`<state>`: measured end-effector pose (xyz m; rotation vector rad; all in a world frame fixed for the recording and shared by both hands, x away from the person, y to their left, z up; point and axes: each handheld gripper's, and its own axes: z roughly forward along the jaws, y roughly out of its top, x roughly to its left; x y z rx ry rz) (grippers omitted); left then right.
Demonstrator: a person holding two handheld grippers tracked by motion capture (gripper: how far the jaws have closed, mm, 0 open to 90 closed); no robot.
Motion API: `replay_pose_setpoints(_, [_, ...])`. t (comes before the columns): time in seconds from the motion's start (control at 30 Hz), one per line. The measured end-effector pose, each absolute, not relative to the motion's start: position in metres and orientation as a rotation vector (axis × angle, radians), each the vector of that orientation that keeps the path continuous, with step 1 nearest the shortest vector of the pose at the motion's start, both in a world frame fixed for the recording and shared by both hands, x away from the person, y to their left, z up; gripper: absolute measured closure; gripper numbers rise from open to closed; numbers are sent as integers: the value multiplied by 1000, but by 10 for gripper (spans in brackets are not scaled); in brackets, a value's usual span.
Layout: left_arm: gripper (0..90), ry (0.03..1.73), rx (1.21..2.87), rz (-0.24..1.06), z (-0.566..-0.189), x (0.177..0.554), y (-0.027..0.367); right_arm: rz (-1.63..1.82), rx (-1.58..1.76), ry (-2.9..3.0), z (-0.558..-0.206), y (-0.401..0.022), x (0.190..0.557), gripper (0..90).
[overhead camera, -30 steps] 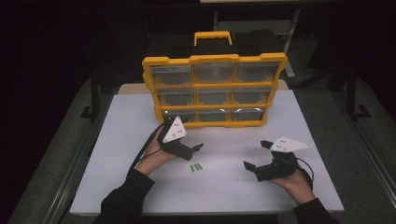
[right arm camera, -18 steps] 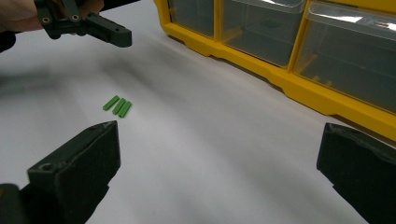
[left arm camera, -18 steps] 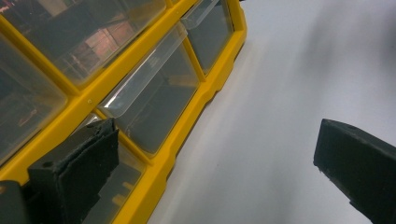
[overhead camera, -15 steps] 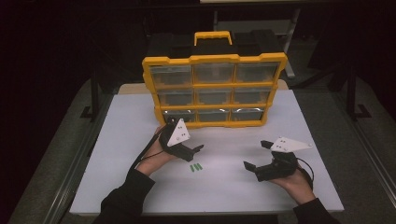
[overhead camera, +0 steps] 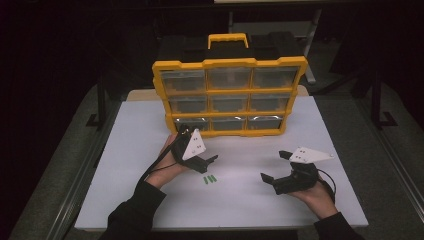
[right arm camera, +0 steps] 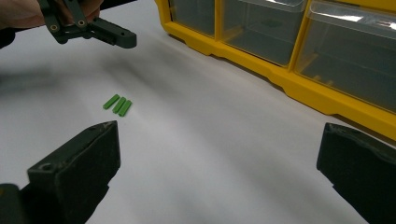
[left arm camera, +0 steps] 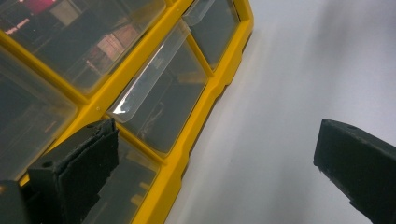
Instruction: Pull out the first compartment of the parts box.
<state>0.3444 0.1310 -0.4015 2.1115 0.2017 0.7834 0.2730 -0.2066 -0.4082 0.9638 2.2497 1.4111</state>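
A yellow organizer (overhead camera: 230, 95) with clear drawers stands upright at the back of the white table (overhead camera: 135, 130). Three small green sticks (overhead camera: 210, 179) lie side by side in front of it, and in the right gripper view they (right arm camera: 117, 105) lie left of centre. My left gripper (overhead camera: 211, 164) is open just above the sticks, close to the organizer's bottom left drawer. Its jaws (left arm camera: 217, 140) frame the lower yellow frame (left arm camera: 187, 154) and bare table. My right gripper (overhead camera: 273, 165) is open and empty at the front right, with its jaws (right arm camera: 219, 130) facing the sticks and the organizer's base.
The organizer has a black and yellow handle (overhead camera: 228, 40) on top. In the right gripper view the other hand and its gripper (right arm camera: 93, 32) are at the top left. Dark floor and metal frames surround the table.
My left gripper has drifted slightly toward the near side, closer to the green sticks. The right gripper and the sticks have not moved.
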Motion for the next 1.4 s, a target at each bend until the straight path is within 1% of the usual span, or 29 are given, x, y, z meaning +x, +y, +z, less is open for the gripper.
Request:
replay_pose_setpoints(0.3, [0, 175, 2122, 826, -403, 343, 128, 1411, 960, 2251, -409, -207, 273, 0])
replay_pose_setpoints(0.5, [0, 148, 2140, 878, -404, 342, 126, 1409, 960, 2253, -409, -207, 273, 0])
replay_pose_setpoints(1.03, [0, 102, 2171, 938, -405, 340, 122, 1408, 958, 2257, -409, -207, 273, 0])
replay_pose_setpoints(1.4, [0, 29, 2184, 1037, -405, 337, 119, 1402, 959, 2257, -409, -206, 273, 0])
